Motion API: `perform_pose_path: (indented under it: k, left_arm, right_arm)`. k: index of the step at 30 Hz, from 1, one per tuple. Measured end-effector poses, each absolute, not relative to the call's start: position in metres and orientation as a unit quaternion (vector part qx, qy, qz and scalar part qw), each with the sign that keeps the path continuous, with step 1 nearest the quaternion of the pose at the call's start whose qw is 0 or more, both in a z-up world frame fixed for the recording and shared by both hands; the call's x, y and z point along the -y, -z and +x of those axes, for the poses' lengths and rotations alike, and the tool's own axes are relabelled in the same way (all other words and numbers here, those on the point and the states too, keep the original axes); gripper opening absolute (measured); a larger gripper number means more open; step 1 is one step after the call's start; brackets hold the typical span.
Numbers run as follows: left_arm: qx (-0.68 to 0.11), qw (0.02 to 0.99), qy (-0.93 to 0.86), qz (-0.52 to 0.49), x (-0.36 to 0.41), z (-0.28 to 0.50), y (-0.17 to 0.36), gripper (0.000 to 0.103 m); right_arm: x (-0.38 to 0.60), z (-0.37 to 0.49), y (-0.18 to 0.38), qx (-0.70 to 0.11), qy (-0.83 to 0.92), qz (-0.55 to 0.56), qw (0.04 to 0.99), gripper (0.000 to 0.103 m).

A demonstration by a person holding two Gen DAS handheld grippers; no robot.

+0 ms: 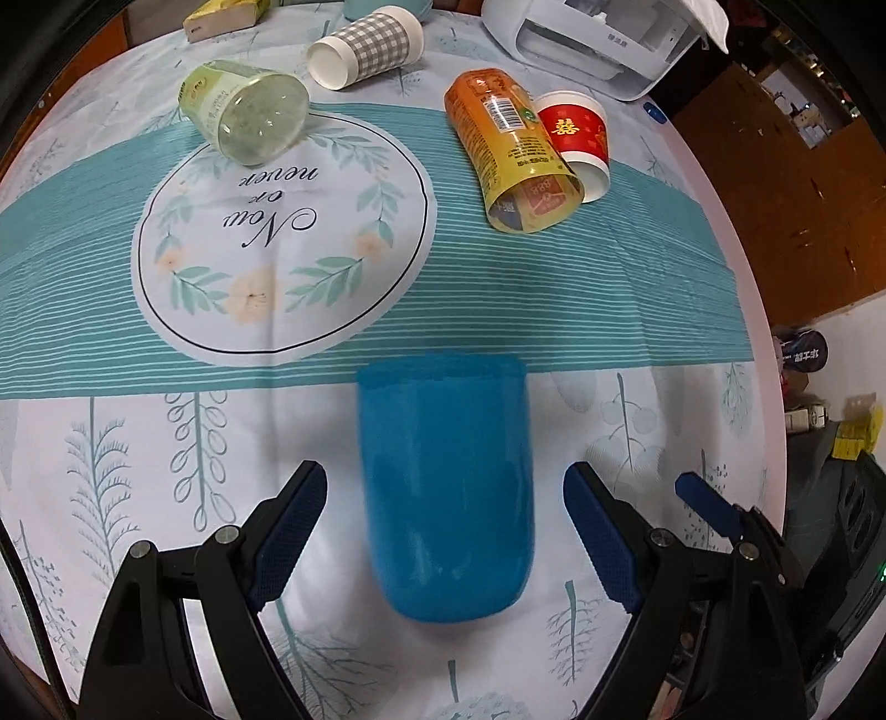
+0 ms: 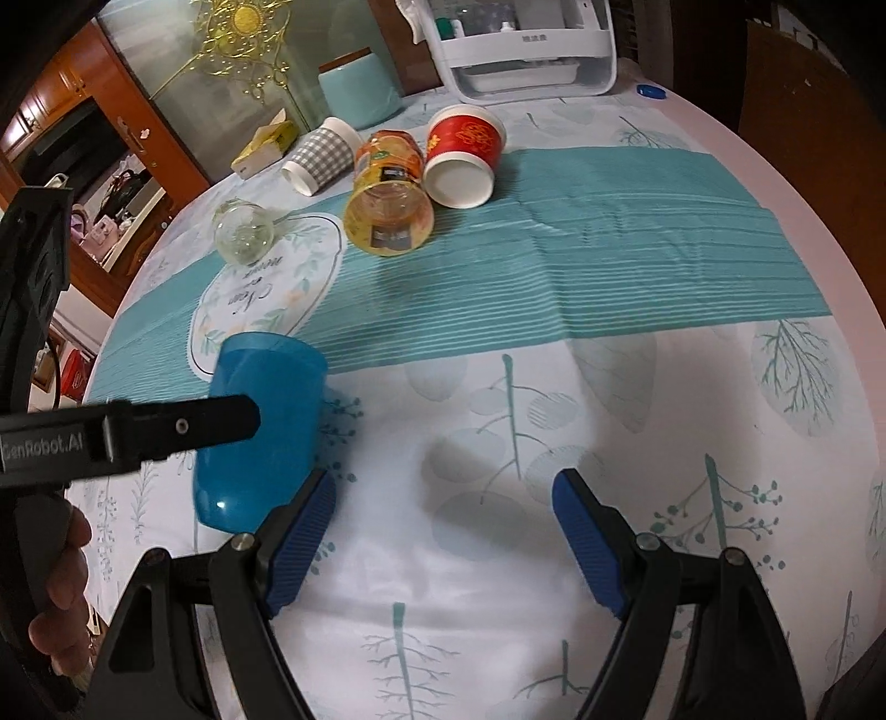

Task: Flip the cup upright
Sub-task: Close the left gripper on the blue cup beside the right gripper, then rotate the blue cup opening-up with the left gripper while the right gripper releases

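Observation:
A blue plastic cup (image 1: 446, 487) lies on its side on the tablecloth, its closed base toward the camera and its mouth pointing away. My left gripper (image 1: 446, 529) is open, one finger on each side of the cup, with gaps to both. The cup also shows in the right wrist view (image 2: 260, 437), with the left gripper's black finger (image 2: 166, 426) across it. My right gripper (image 2: 443, 531) is open and empty over bare cloth, to the right of the cup.
Other cups lie on their sides farther back: an orange-yellow one (image 1: 512, 149), a red paper one (image 1: 576, 141), a grey checked one (image 1: 365, 47) and a clear greenish one (image 1: 246, 113). A white appliance (image 1: 598, 39) stands at the back right. The table edge (image 1: 747, 288) curves along the right.

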State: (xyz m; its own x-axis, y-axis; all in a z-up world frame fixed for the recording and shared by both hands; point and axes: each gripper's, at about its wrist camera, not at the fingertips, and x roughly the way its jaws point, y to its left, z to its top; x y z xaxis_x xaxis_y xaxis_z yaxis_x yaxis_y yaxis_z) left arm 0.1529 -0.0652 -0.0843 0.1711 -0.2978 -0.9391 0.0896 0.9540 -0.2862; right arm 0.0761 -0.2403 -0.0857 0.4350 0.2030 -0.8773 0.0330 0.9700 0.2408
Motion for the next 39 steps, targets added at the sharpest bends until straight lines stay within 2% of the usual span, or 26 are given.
perform_pose_path:
  k: [12,19,21,22,34,39]
  left_arm:
    - [-0.665,0.733,0.128,-0.065,0.08,0.166,0.099,0.086]
    - [-0.682,0.714,0.129,-0.092,0.078,0.173,0.11,0.086]
    - [-0.689,0.706,0.131,-0.099,0.078,0.174,0.114,0.078]
    - [-0.691,0.705,0.127,-0.096,0.079,0.175,0.116,0.07]
    - [-0.693,0.7,0.141,-0.102,0.075,0.178,0.119,0.07]
    - [-0.671,0.721,0.138,-0.1,0.066,0.175,0.103,0.069]
  right_arm:
    - [0.248,0.073,0.087,-0.531,-0.043,0.12,0.838,0.081]
    - [0.251,0.071,0.089,-0.533,-0.044,0.126,0.836,0.081]
    - [0.251,0.071,0.09,-0.534,-0.045,0.13,0.835,0.081]
    - [0.252,0.072,0.09,-0.534,-0.045,0.131,0.834,0.081]
    - [0.252,0.071,0.091,-0.535,-0.047,0.141,0.832,0.081]
    - [0.252,0.071,0.09,-0.535,-0.047,0.14,0.832,0.081]
